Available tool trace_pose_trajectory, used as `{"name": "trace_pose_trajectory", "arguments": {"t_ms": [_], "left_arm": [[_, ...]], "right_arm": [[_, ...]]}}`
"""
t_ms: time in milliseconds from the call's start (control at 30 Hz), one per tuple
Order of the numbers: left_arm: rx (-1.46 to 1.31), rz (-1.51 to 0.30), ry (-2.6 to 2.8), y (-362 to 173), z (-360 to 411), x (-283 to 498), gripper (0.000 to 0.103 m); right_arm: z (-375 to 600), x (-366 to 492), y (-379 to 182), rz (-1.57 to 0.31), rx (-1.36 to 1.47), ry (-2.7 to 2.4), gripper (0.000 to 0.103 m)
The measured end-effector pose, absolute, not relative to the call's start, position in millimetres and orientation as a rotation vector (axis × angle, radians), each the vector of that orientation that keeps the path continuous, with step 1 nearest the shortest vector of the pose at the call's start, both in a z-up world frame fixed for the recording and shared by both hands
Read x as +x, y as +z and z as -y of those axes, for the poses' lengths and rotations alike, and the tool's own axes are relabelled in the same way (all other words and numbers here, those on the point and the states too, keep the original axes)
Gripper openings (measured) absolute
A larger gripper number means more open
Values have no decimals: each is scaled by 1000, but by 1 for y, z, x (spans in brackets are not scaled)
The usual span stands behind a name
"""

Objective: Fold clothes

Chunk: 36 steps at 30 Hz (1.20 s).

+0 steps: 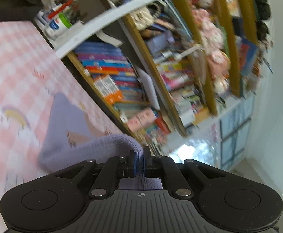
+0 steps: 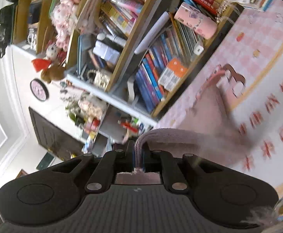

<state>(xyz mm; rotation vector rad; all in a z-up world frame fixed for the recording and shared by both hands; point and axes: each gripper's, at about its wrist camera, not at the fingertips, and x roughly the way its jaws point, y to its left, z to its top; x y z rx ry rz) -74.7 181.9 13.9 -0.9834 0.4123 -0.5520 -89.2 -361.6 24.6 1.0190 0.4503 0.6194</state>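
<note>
My left gripper (image 1: 140, 160) is shut on the edge of a lavender knit garment (image 1: 67, 116), which hangs from the jaws down to the pink checked tablecloth (image 1: 15, 58). My right gripper (image 2: 138, 155) is shut on an edge of a knit cloth that looks pinkish-mauve here (image 2: 205, 112); it trails from the jaws down to the pink cloth-covered table (image 2: 267, 38). Both views are tilted and motion-blurred. I cannot tell whether both grippers hold the same garment.
A wooden bookshelf packed with books, boxes and plush toys (image 1: 161, 68) stands right behind the table and also shows in the right wrist view (image 2: 141, 48). Bottles and tubes (image 1: 58, 19) crowd a tray at the table's far end. A round clock (image 2: 39, 89) hangs on the wall.
</note>
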Motion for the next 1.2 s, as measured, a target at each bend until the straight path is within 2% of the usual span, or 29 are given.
{"name": "trace_pose_trajectory", "arguments": {"t_ms": [100,400,733,833,867,900,933,967,1000,1100,1200], "left_arm": [[-1033,-420,-499,12,-180,-40,5],[-945,-462,-439,7,-165,27,5],[-892,-590,-330,-29,-165,73,7],[-899,-629,-308,-38,-166,79,11],[-899,-640,-297,-39,-168,79,18],[-899,-650,-286,-39,-170,79,35],[-899,-660,-276,-39,-172,80,45],[-903,-645,-282,-38,-175,78,59],[-909,-625,-290,-36,-179,76,65],[-848,-565,-252,-22,-190,67,69],[-708,-535,-214,-8,-190,62,68]], "right_arm": [[355,-60,26,-435,1028,587,7],[350,15,4,-499,984,437,8],[337,75,-39,-615,969,342,8],[336,84,-52,-651,975,307,16],[337,85,-54,-654,978,302,19],[339,84,-54,-644,982,305,28],[342,83,-54,-634,986,307,35],[343,82,-52,-625,968,301,38],[344,80,-47,-618,922,283,42],[346,74,-32,-595,783,228,49],[349,68,-16,-570,645,173,50]]}}
